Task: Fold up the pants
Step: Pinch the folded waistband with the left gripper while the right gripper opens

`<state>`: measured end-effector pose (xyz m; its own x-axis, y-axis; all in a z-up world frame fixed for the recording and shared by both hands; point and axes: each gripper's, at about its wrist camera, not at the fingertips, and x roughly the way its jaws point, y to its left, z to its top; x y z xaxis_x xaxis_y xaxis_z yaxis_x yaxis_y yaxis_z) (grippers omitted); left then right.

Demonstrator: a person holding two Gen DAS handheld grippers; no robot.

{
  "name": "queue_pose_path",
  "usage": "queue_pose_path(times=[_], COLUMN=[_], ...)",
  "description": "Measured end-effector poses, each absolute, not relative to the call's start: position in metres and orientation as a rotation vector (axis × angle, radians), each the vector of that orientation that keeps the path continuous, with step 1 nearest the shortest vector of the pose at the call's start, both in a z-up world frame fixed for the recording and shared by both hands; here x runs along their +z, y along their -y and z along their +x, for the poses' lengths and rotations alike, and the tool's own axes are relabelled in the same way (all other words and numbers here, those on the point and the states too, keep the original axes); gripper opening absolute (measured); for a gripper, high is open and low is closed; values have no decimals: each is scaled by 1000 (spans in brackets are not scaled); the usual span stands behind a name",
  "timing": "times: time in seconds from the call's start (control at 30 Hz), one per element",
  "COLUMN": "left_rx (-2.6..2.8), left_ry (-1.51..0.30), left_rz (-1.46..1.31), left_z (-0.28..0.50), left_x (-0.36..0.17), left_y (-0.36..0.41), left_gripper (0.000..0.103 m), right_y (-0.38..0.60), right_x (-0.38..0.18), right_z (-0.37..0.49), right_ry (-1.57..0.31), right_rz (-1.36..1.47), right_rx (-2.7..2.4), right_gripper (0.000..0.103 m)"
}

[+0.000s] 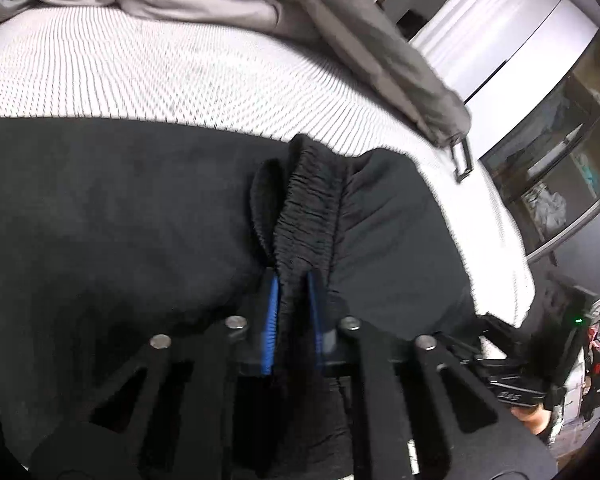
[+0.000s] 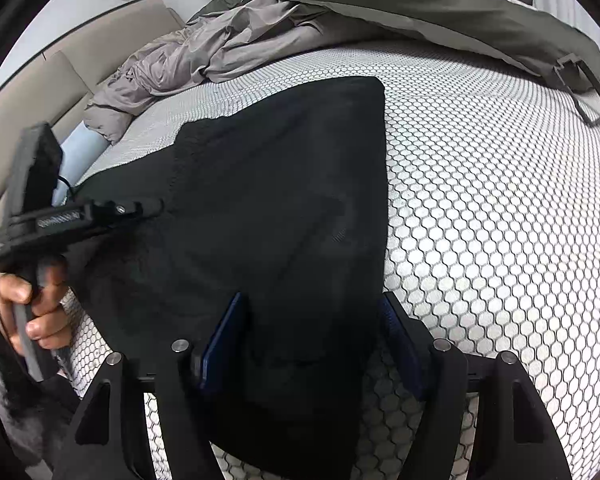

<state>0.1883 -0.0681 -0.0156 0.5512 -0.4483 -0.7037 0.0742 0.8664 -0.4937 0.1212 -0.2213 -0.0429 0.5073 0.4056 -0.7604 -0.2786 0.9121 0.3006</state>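
Black pants (image 1: 120, 216) lie spread on a white patterned mattress (image 1: 140, 72). My left gripper (image 1: 293, 280) is shut on the pants' gathered elastic waistband (image 1: 312, 200), which bunches up between the blue pads. In the right wrist view the pants (image 2: 268, 200) lie flat as a folded dark panel on the mattress (image 2: 500, 220). My right gripper (image 2: 312, 308) is open, its fingers straddling the near end of the pants. The left gripper (image 2: 60, 216) and the hand holding it show at the left of that view.
A rumpled grey duvet (image 2: 228, 44) lies at the head of the bed, and a dark grey cover (image 2: 440, 8) with a buckle strap (image 2: 588, 92) lies along the far side. The mattress edge (image 1: 512, 264) drops off at right, with shelves (image 1: 560, 168) beyond.
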Motion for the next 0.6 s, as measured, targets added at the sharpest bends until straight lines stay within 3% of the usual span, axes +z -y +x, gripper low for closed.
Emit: queue_pose_path(times=[0.27,0.47,0.6], left_rx=[-215,-119,-135], left_ry=[-805,-920,-901], left_rz=[-377,-395,-367], left_z=[154,148,142], left_x=[32,-13,-11], left_y=[8,-44,-39], left_gripper=[6,7,7], right_y=[190,176,191], right_x=[-27,-36,-34], right_z=[139,148,138], right_ry=[-934,-989,-1008], right_rz=[140,122,172], right_rx=[440,458,497], right_gripper=[70,69,70])
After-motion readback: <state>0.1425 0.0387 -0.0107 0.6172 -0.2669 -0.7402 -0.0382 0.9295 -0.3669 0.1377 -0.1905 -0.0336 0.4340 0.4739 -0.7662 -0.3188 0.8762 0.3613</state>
